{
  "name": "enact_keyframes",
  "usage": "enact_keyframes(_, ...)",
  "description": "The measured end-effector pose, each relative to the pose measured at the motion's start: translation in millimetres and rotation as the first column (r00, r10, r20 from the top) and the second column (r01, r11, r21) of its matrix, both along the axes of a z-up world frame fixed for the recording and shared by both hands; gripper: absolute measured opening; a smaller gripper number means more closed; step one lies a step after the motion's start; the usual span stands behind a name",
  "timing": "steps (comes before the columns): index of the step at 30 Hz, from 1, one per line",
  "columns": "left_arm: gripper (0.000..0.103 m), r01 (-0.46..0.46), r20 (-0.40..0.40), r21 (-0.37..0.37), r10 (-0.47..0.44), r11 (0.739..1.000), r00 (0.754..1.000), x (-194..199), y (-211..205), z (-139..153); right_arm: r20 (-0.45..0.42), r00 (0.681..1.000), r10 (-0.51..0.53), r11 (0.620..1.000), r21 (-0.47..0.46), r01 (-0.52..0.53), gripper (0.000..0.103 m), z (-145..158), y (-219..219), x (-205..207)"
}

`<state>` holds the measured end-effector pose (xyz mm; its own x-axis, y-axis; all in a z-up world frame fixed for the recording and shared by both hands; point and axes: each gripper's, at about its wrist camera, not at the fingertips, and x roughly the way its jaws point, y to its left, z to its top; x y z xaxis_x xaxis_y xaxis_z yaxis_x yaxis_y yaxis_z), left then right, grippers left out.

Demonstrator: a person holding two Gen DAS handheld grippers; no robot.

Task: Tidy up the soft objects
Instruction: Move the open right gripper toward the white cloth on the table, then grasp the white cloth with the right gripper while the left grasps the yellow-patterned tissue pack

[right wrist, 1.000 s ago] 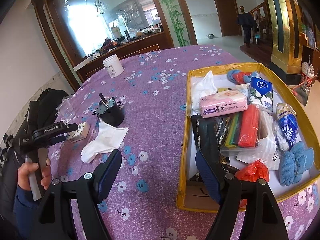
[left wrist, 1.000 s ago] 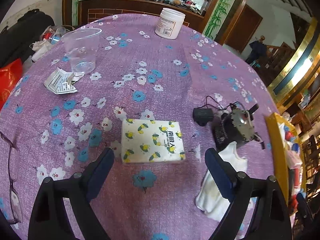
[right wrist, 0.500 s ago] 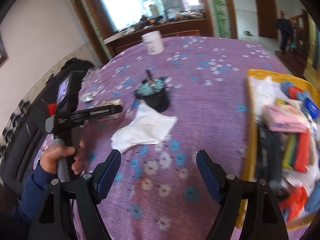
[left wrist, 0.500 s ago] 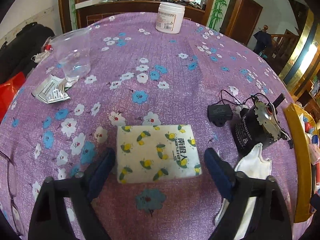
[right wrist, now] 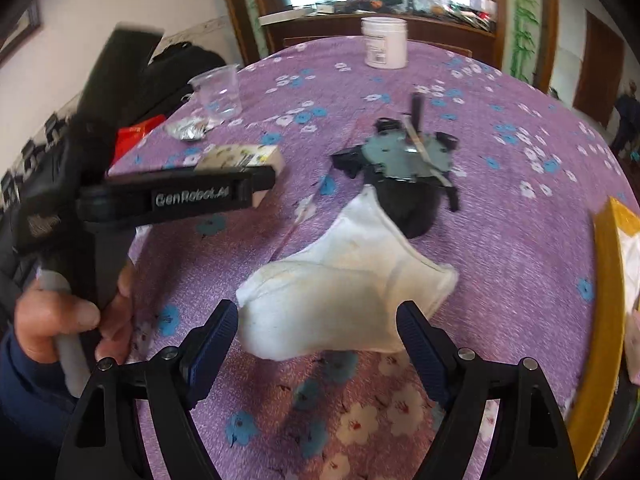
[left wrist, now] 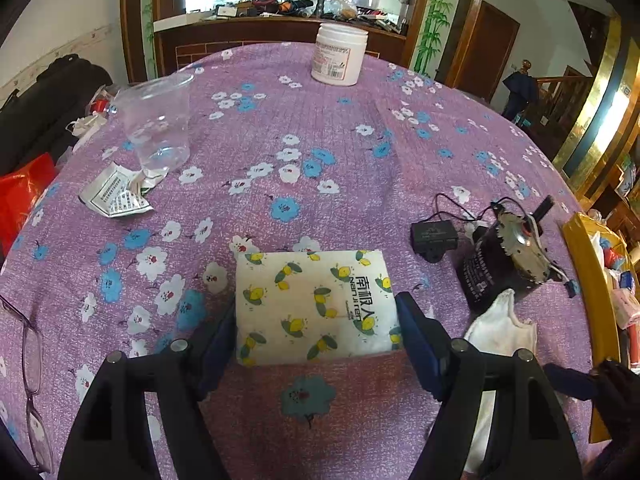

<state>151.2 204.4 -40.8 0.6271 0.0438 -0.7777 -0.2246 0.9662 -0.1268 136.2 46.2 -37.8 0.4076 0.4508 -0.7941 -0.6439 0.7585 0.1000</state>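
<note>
Now tissue pack (left wrist: 316, 306) btwn closing left gripper (left wrist: 316, 330) pads

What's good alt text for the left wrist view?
The left gripper is closing around a lemon-print tissue pack on a purple floral tablecloth. A white sock and a black motor lie right of it.

Take the tissue pack (left wrist: 316, 306) on the table (left wrist: 340, 152) as the centre. Just to its right lies the sock (left wrist: 502, 326), resting against the motor (left wrist: 506, 262), with a small adapter (left wrist: 434, 236) beside that. Farther right sits the box (left wrist: 582, 264). Behind and left of the pack stand the cup (left wrist: 158, 120) and a crumpled leaflet (left wrist: 114, 196); the jar (left wrist: 339, 54) is far behind. Glasses (left wrist: 32, 380) lie at the near left.
</note>
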Motion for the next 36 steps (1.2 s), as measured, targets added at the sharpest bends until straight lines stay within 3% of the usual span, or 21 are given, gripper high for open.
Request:
enact_keyframes(2, 0.075, 0.007, 0.005, 0.005, -0.007, 1.0, 1.0, -1.0, -2.5, 1.5, 0.006, 1.0, 0.015, 1.0, -0.013, -0.015, 0.074, -6.3, 3.7, -2.0)
enact_keyframes(3, 0.075, 0.01, 0.006, 0.007, -0.01, 1.0, 1.0, -1.4, -3.4, 2.1, -0.004, 1.0, 0.025, 1.0, -0.018, -0.025, 0.053, -9.3, 4.6, -2.4)
enact_keyframes(6, 0.075, 0.005, 0.009, 0.01, -0.006, 1.0, 1.0, -3.1, -3.0, 2.8, 0.012, 1.0, 0.018, 1.0, 0.019, -0.018, 0.023, -4.2, -3.1, -3.6)
enact_keyframes(14, 0.075, 0.004, 0.011, 0.019, -0.004, 1.0, 1.0, -3.1, -4.6, 3.5, 0.029, 0.995, -0.098, 0.971, 0.222, 0.09, 0.019, 26.2, -52.0, 1.9)
enact_keyframes(25, 0.075, 0.082, 0.064, 0.052, -0.085, 0.995, 0.994, -9.5, -22.2, 12.2, 0.013, 0.998, -0.056, 0.987, 0.155, 0.053, 0.019, 15.5, -39.8, -1.6)
enact_keyframes(36, 0.075, 0.158, 0.176, 0.106, -0.175, 0.982, 0.969, -25.2, -47.3, 34.1, 0.025, 0.994, -0.106, 0.958, 0.269, 0.095, 0.019, 34.7, -62.0, -13.5)
